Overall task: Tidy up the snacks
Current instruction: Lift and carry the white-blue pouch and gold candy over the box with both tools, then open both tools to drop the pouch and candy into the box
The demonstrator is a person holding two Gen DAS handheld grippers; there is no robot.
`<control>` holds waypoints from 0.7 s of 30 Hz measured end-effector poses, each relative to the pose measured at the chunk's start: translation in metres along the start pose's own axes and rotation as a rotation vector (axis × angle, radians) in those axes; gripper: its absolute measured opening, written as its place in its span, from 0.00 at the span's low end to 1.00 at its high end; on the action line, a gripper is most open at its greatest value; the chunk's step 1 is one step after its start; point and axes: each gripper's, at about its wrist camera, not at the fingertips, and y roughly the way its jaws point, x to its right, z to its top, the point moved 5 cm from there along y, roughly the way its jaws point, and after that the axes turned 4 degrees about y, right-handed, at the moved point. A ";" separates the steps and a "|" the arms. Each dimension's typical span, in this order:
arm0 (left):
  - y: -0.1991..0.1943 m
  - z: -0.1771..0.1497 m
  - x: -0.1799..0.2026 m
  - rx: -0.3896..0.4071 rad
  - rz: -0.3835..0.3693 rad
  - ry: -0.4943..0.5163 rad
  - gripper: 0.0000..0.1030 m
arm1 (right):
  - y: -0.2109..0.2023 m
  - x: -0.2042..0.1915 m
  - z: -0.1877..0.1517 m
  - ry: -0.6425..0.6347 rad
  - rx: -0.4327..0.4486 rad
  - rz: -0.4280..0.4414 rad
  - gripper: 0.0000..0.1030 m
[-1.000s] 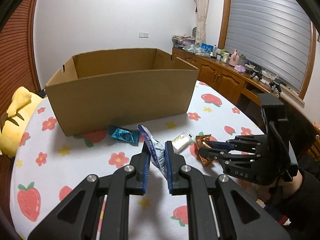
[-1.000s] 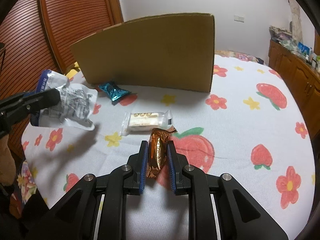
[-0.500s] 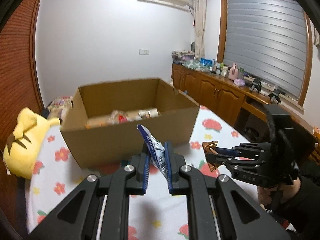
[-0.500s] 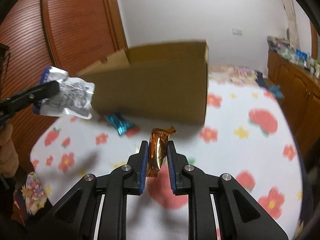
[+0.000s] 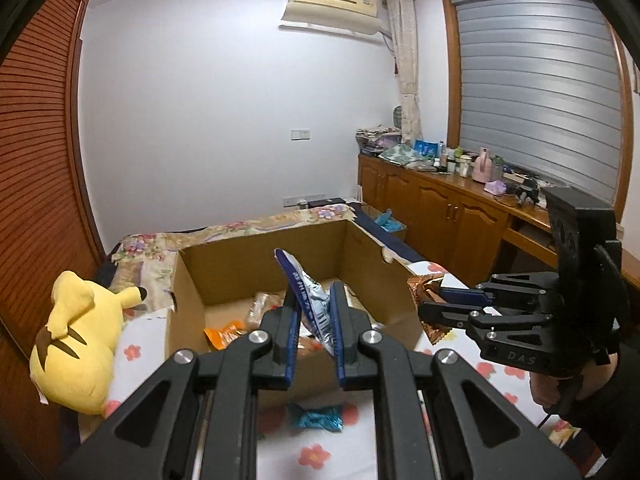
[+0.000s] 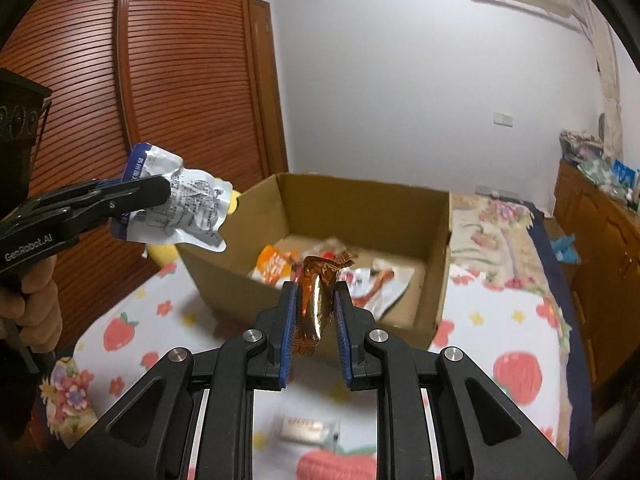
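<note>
My left gripper [image 5: 314, 310] is shut on a blue and silver snack pouch [image 5: 308, 296], held in the air in front of the open cardboard box [image 5: 192, 276]. In the right wrist view that pouch [image 6: 180, 204] hangs at the left, above the box's near corner. My right gripper [image 6: 314, 300] is shut on an orange foil snack [image 6: 316, 304], raised before the cardboard box [image 6: 436, 264]. Several snack packets [image 6: 276, 264] lie inside the box. A teal wrapped candy [image 5: 316, 418] and a white packet [image 6: 304, 428] lie on the tablecloth.
A yellow plush toy [image 5: 76, 332] lies left of the box. The table carries a strawberry and flower cloth [image 6: 516, 368]. Wooden cabinets [image 5: 448, 216] with clutter on top line the right wall. A slatted wooden wardrobe [image 6: 180, 80] stands at the left. A hand [image 6: 36, 308] grips the left tool.
Both grippers have risen from table level with their snacks. The inside of the box with its packets now shows, and the candy and white packet have dropped low in view.
</note>
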 end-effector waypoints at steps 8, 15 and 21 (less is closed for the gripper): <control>0.042 -0.003 -0.026 -0.052 0.036 -0.015 0.10 | 0.039 0.013 0.018 -0.029 -0.026 -0.020 0.16; 0.069 -0.018 -0.044 -0.098 0.061 -0.043 0.10 | 0.061 0.030 0.018 -0.016 -0.070 -0.030 0.16; 0.087 -0.031 -0.049 -0.133 0.065 -0.055 0.11 | 0.075 0.036 0.014 0.002 -0.115 -0.032 0.16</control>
